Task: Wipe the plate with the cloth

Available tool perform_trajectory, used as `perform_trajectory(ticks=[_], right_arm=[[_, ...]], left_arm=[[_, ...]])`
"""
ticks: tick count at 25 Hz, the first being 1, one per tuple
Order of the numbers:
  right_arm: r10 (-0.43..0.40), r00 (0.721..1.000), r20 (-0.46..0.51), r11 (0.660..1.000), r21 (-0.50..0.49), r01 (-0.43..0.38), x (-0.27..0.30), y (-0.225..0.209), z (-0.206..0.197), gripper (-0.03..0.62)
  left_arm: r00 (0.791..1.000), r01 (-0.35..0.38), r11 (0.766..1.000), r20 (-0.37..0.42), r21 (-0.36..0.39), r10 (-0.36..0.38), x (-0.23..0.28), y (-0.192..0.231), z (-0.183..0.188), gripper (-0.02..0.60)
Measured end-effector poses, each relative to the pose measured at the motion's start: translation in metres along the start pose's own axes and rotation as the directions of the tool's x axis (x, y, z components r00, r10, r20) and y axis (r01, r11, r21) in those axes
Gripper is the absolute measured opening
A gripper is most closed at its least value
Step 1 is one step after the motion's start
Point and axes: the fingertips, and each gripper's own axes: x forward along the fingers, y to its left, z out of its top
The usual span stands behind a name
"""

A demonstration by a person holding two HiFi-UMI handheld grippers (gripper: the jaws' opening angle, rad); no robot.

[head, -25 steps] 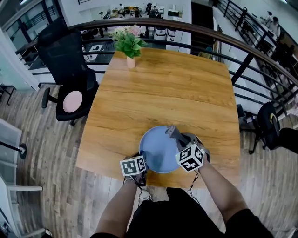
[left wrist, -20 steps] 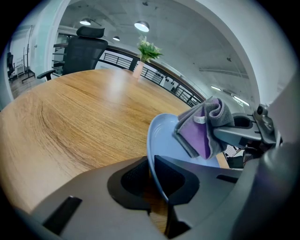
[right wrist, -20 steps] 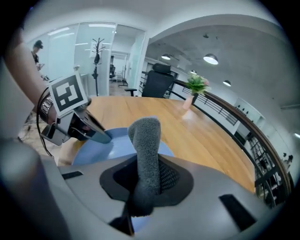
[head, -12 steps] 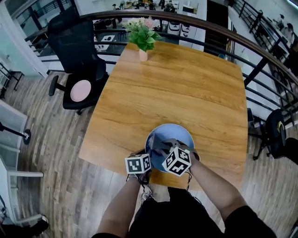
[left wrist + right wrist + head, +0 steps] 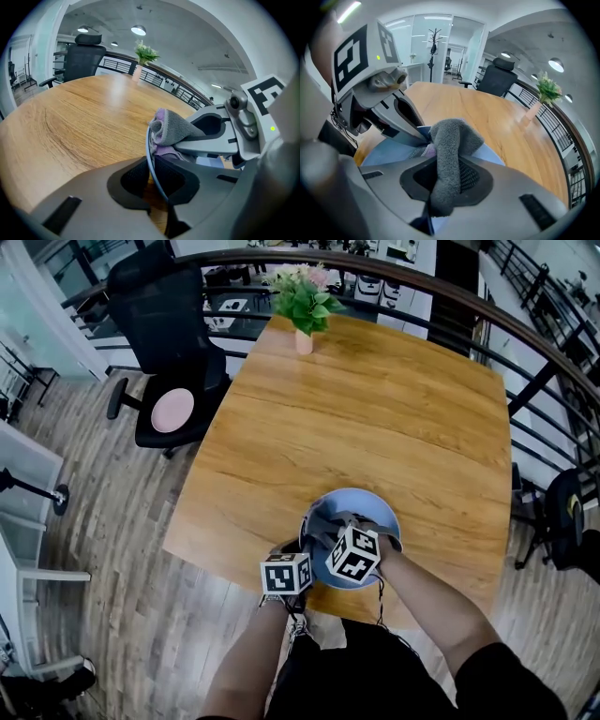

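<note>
Our left tongs (image 5: 151, 171) are clamped on the near rim of the blue plate (image 5: 377, 507), which sits at the near edge of the table (image 5: 375, 409). Our right tongs (image 5: 447, 176) pinch the grey cloth (image 5: 450, 136), which lies over the plate just beside the left tongs.

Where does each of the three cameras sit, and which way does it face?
Head view: on the person's head, looking steeply down at the table; both forearms, left tongs and right tongs show.
Left gripper view: on the left tongs, looking along them over the pinched plate rim toward the plant.
Right gripper view: on the right tongs, looking along them at the clamped cloth, plate beyond.
Shared: both gripper views show the other tongs, cloth and plant.
</note>
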Motion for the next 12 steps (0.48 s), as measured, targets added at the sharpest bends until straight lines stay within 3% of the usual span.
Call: perform_trajectory(ticks=[5, 12], right_arm=[[-0.02, 0.999, -0.031, 1.0, -0.003, 0.02, 0.007, -0.015, -0.004, 0.072], [-0.124, 0.987, -0.099, 0.992, 0.005, 0.125, 0.009, -0.052, -0.018, 0.072]], left_arm=[[1.0, -0.008, 1.0, 0.007, 0.007, 0.008, 0.0, -0.002, 0.0, 0.061], [1.0, -0.016, 1.0, 0.012, 0.009, 0.016, 0.0, 0.002, 0.001, 0.061]])
